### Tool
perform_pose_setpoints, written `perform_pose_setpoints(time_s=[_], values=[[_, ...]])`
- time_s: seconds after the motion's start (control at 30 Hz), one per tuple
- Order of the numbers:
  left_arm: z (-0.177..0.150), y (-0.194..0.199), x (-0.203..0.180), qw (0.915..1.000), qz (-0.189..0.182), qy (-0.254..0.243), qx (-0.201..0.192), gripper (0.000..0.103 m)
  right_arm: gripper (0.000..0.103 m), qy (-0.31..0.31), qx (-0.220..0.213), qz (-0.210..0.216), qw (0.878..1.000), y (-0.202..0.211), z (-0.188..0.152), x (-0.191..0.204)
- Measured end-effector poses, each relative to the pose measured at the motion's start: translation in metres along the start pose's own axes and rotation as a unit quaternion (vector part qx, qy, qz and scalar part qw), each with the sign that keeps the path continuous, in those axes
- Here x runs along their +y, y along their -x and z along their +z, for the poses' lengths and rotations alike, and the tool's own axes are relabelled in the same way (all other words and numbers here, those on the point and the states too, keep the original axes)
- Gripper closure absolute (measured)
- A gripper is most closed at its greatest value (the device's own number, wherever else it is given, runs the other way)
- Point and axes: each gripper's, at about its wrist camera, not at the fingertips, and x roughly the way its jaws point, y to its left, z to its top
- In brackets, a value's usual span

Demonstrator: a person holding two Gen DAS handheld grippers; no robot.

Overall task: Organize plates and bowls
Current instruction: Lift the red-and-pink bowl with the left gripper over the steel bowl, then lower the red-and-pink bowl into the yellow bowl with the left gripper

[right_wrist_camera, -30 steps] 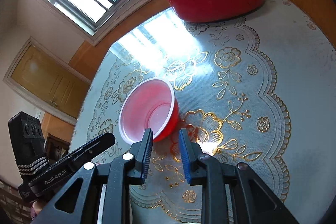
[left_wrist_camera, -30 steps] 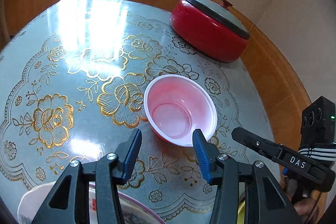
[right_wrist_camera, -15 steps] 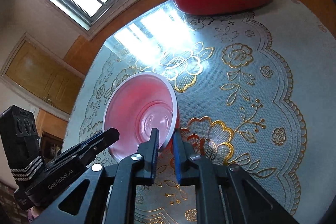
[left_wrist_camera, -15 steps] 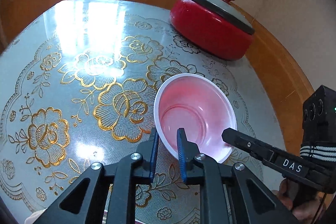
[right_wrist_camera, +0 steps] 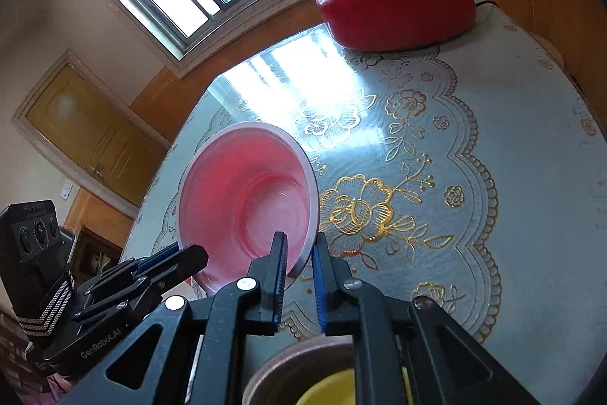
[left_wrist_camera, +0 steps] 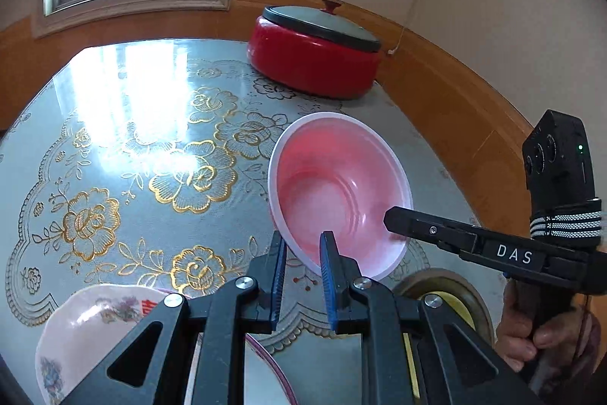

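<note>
red pot [left_wrist_camera: 315, 63] behind held bowl [left_wrist_camera: 337, 185].

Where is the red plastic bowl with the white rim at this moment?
The red plastic bowl with the white rim is tilted above the floral tablecloth, pinched at its rim by the left gripper and right gripper.

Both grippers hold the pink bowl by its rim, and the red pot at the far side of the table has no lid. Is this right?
Not quite. Both wrist views show a dark lid on the red pot. The rest holds: the left gripper and right gripper each clamp the pink bowl by its rim.
</note>
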Motion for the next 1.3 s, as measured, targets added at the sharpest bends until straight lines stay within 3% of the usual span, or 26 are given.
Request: perform_pose_setpoints(time_s=[0.3,0.6,0.83,1.3], values=[[-0.030,0.024,-0.033,0.9973,-0.065,-0.030,0.016,0.085,0.091,0.007,-0.016,-0.004,1.000,0.052,-0.039,-0.015],[-0.054,0.030,-0.060,0.9918,-0.105,-0.057,0.045,0.085,0.091,0.005,-0.006,-0.020,1.000,0.083,-0.070,-0.028],[-0.065,0.021,-0.070,0.9894,-0.112,-0.063,0.069,0.085,0.091,0.020,0.001,-0.022,1.000,0.099,-0.087,-0.030],[-0.079,0.011,-0.067,0.9867,-0.119,-0.047,0.100,0.085,0.088,0.039,0.048,-0.004,0.998,0.094,-0.100,-0.028]])
